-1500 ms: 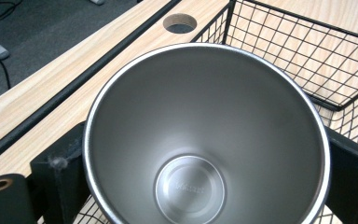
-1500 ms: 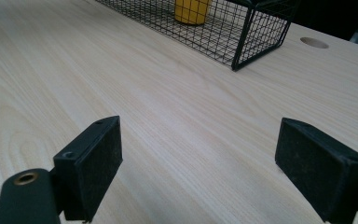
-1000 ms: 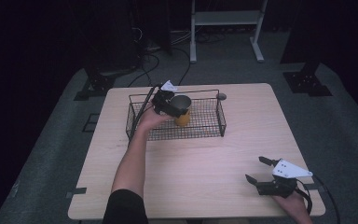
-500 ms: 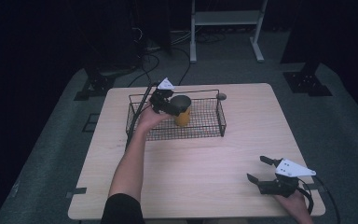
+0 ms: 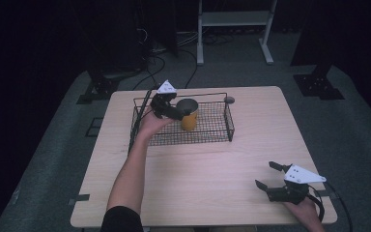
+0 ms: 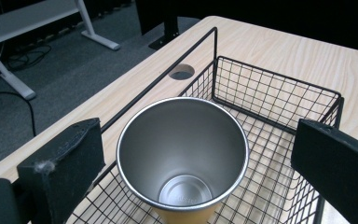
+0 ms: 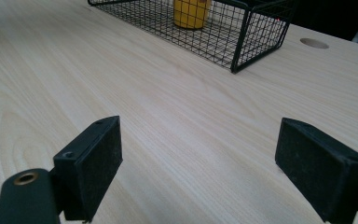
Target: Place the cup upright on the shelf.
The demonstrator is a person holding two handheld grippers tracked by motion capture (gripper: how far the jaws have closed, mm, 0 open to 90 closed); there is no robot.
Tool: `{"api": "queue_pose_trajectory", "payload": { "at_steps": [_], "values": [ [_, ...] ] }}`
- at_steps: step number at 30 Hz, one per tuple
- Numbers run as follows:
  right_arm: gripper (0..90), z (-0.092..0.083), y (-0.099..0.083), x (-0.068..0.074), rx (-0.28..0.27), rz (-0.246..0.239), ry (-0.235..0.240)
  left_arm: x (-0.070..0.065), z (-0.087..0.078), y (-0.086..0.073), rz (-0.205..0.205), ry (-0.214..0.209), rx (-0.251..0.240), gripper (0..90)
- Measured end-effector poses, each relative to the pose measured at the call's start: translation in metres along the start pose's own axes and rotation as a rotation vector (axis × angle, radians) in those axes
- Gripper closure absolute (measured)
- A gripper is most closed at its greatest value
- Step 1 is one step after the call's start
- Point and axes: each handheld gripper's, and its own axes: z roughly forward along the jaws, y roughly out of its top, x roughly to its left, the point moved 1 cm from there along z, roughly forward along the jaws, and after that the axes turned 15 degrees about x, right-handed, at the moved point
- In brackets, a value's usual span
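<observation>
Cup (image 6: pixel 182 154) upright in basket (image 5: pixel 221 136): rigid steel, smooth, slippery, likely light. Grip mid-body. Left gripper (image 6: pixel 191 163) jaws open astride rim; right gripper (image 7: pixel 214 172) open over bench (image 7: pixel 168 107).

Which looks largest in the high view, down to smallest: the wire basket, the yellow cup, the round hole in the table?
1. Wire basket, by far the widest.
2. Yellow cup, standing inside the basket.
3. Round hole in the table, behind the basket, clearly the smallest.
</observation>
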Motion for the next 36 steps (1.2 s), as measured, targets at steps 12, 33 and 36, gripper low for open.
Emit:
{"api": "queue_pose_trajectory", "payload": {
  "at_steps": [12,33,36],
  "values": [
    [13.7,0.000,0.000,0.001,0.001,-0.009,-0.004,-0.011,-0.021,-0.006,-0.002,-0.006,-0.047,1.7],
    [13.8,0.000,0.000,0.001,0.001,-0.011,-0.006,-0.027,-0.042,-0.040,-0.025,-0.017,-0.081,1.1],
    [13.7,0.000,0.000,0.001,0.002,-0.010,-0.006,-0.030,-0.044,-0.045,-0.026,-0.019,-0.089,1.1]
  ]
}}
